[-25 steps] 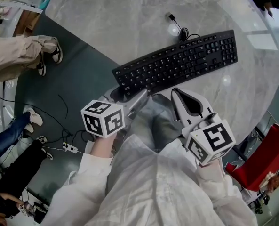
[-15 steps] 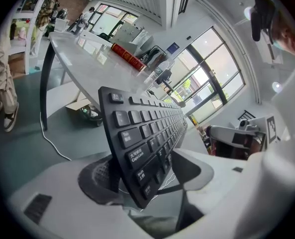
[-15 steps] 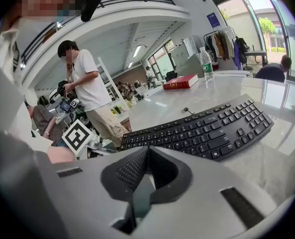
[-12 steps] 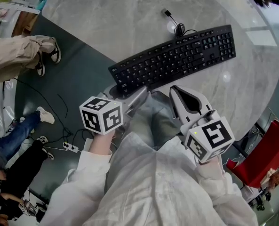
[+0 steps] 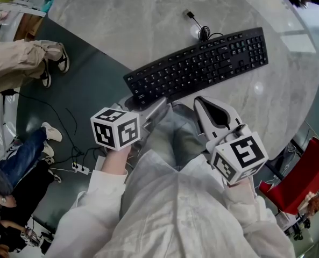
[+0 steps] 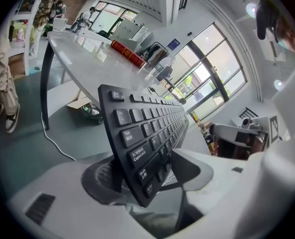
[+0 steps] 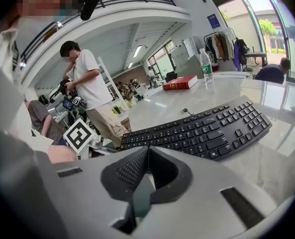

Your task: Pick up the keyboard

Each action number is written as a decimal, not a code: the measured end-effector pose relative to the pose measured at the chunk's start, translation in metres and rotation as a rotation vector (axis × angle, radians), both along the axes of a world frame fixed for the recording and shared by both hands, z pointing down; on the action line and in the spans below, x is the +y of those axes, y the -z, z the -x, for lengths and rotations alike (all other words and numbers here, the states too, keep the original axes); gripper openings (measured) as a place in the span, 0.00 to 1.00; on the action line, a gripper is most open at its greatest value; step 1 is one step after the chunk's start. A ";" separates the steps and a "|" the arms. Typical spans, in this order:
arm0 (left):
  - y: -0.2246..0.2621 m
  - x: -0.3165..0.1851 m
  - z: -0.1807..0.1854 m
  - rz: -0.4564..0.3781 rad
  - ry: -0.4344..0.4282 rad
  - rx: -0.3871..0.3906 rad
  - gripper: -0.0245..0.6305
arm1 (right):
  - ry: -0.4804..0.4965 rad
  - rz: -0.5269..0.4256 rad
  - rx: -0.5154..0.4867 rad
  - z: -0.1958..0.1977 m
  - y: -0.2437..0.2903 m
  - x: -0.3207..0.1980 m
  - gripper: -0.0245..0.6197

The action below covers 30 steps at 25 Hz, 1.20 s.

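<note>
A black keyboard lies slanted on the pale marble table, its left end at the table's edge. My left gripper reaches that near-left corner. In the left gripper view the keyboard stands edge-on between the jaws of the left gripper, and both pads lie against it. My right gripper hovers just short of the keyboard's near edge, shut, with nothing in it. In the right gripper view the right gripper has its pads together, and the keyboard stretches across ahead.
The keyboard's cable coils behind it on the table. A red book and a bottle stand farther back. People stand to the left. Cables and a power strip lie on the dark floor. A red bag is at the right.
The head view has shifted slightly, so the keyboard sits a little higher in the picture. Both grippers hold their places.
</note>
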<state>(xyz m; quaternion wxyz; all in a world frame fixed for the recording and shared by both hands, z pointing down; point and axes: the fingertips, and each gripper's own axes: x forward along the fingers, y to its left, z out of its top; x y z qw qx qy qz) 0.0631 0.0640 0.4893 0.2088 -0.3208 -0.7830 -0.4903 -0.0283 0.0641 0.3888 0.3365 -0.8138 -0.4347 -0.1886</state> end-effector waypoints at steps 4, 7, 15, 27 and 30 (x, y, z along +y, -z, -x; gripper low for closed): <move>0.000 -0.001 -0.001 -0.019 -0.004 0.005 0.47 | 0.003 0.000 0.004 -0.001 0.000 -0.001 0.09; 0.002 -0.002 -0.003 -0.028 0.000 0.006 0.46 | 0.010 -0.003 0.008 -0.003 0.001 -0.003 0.09; 0.017 -0.002 0.001 -0.015 0.009 -0.019 0.45 | 0.008 -0.010 0.004 0.005 -0.002 -0.003 0.09; 0.038 -0.003 0.001 0.001 0.019 -0.052 0.43 | -0.056 -0.006 -0.025 0.024 0.001 0.006 0.09; 0.042 -0.004 0.001 0.000 0.014 -0.053 0.41 | -0.086 -0.009 0.001 0.029 0.001 0.008 0.09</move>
